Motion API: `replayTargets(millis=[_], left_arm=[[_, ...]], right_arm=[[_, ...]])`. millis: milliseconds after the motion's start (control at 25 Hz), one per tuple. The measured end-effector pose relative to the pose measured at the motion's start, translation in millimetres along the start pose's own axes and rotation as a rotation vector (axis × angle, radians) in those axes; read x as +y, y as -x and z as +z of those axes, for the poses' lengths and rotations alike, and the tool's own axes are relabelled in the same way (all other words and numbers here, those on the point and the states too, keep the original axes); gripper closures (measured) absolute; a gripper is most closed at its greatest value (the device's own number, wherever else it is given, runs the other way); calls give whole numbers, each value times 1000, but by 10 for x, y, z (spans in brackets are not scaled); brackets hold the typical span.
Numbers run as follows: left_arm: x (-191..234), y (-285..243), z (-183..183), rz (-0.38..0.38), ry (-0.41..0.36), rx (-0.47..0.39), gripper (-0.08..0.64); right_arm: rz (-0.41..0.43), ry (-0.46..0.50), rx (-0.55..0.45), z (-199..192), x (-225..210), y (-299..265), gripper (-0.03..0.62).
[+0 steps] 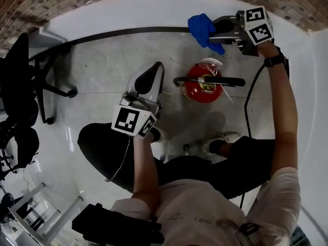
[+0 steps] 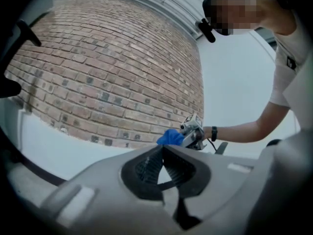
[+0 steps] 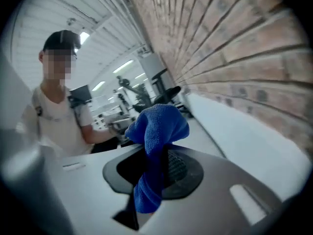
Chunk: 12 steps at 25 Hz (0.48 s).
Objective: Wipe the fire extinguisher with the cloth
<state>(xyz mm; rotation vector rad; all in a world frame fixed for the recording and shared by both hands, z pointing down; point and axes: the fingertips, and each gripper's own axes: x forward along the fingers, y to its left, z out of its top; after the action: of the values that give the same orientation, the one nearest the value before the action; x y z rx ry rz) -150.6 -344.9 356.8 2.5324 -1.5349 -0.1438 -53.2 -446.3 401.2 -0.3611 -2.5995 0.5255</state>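
Red fire extinguisher [image 1: 204,90] stands upright on the grey floor [image 1: 102,60] between my feet, with a black lever and hose across its top. My right gripper [image 1: 218,32] is clamped on a bunched blue cloth [image 1: 201,27], held clear of the extinguisher. The left gripper [image 1: 158,70] has its jaw tips together on nothing.

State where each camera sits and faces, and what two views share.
Head view: on the person's head, looking down at the fire extinguisher on the floor; both arms and legs show.
Left gripper view: on the left tool, facing the brick wall; the right arm shows.
Right gripper view: on the right tool, facing the person's torso.
Shared: head and left gripper views show the right tool's cloth.
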Motion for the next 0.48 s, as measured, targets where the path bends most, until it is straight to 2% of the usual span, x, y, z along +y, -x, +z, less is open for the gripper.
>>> replayTargets(millis=[120, 200, 280, 360, 480], left_arm=[[68, 5, 41, 15, 6, -18, 558], [137, 28, 36, 31, 20, -26, 558], [238, 50, -2, 45, 39, -35, 558], [339, 53, -66, 57, 49, -36, 558], [440, 25, -111, 68, 52, -31, 558]], right_arm=[[320, 91, 220, 86, 576, -249, 514], [444, 91, 386, -89, 691, -430, 514], [497, 26, 529, -368, 593, -664, 514], [518, -44, 628, -665, 394, -911, 514], [520, -64, 842, -1247, 87, -1121, 515]])
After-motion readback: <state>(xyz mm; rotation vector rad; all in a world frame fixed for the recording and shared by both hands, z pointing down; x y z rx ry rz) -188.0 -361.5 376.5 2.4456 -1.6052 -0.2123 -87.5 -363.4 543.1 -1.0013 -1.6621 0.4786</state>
